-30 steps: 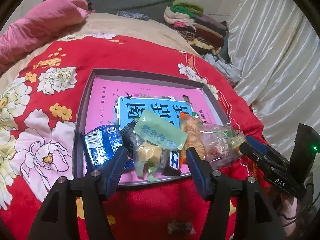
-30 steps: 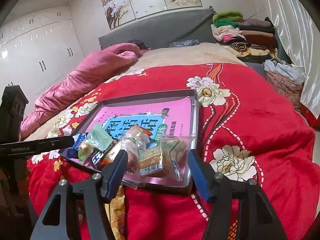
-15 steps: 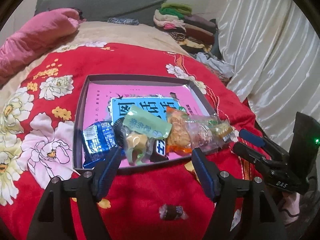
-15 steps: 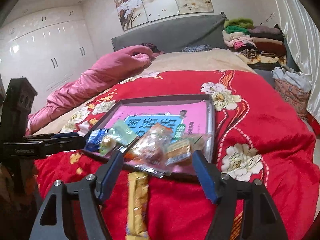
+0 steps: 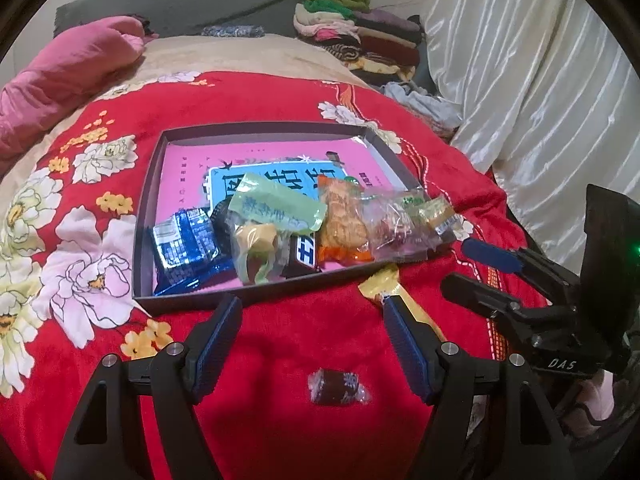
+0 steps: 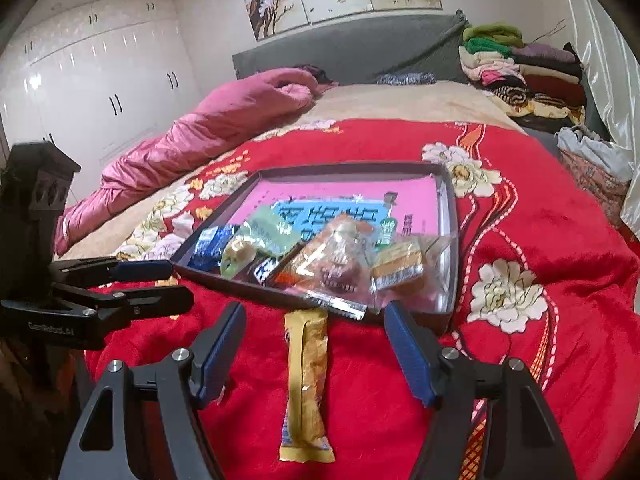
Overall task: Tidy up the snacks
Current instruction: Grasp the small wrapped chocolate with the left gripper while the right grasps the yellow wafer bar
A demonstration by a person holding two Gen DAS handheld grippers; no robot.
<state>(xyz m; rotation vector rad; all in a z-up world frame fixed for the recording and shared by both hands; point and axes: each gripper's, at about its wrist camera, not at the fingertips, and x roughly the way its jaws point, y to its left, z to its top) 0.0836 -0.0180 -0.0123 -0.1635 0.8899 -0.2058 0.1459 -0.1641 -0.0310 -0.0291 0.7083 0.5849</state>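
Note:
A dark shallow box with a pink printed bottom lies on the red flowered blanket. Several snack packets sit along its near side: a blue one, a green one, an orange one and clear ones. A long gold bar lies on the blanket in front of the box, between my right fingers. A small dark wrapped candy lies near my left gripper. My left gripper and right gripper are open and empty.
A pink quilt lies at the bed's far left. A stack of folded clothes sits at the far right by the white curtain. White wardrobes stand to the left.
Both grippers have pulled back from the box toward the near edge of the bed. The gold bar and the dark candy have come into view. Both stay open.

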